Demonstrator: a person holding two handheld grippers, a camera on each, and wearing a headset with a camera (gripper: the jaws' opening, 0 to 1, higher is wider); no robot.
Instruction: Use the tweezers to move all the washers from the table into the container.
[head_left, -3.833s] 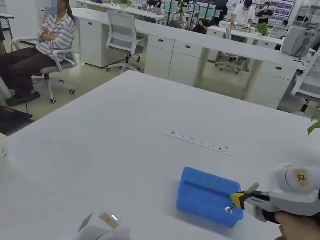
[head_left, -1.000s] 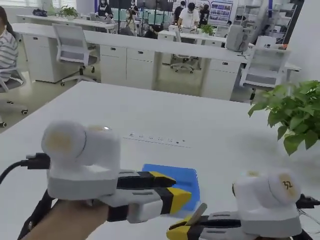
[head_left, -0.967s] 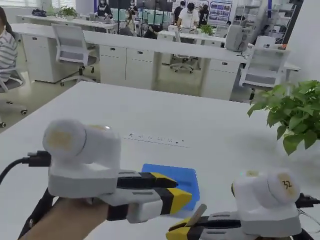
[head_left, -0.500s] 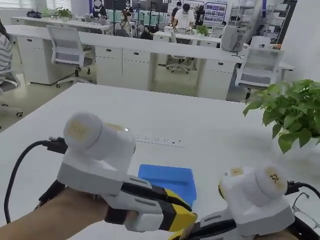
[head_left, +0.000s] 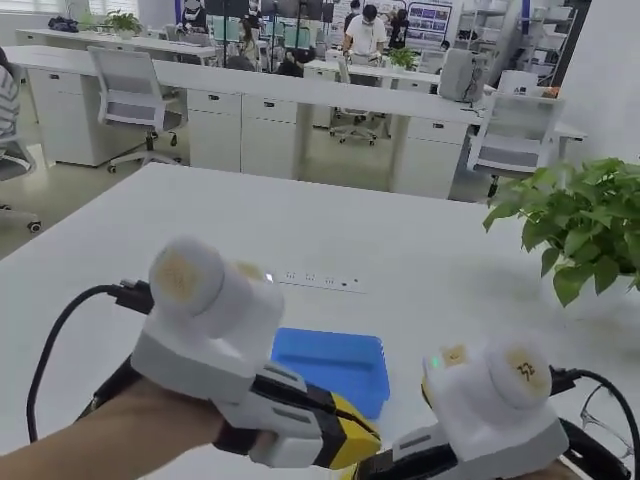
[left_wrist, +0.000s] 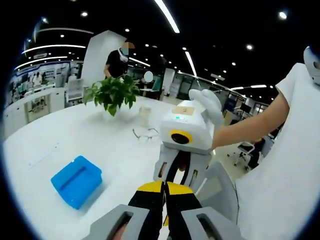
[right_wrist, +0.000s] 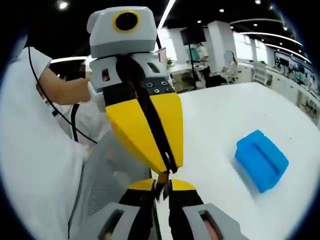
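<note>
a person at a white counter (head_left: 450, 250) holds the left gripper (left_wrist: 163, 190) and the right gripper (right_wrist: 161, 186) facing each other, tips all but meeting. the left jaws are pressed flat together, and in the right gripper view their yellow points come down from 12 o'clock. the right jaws stand narrow, pinched on the thin tweezers (right_wrist: 161, 192). in the head view the blue container (head_left: 335, 362) sits on the counter just beyond the jaws at 12 o'clock, with a potted plant (head_left: 580, 225) at 2 o'clock. a pair of glasses (left_wrist: 146, 134) lies near the plant. people stand among desks behind.
</note>
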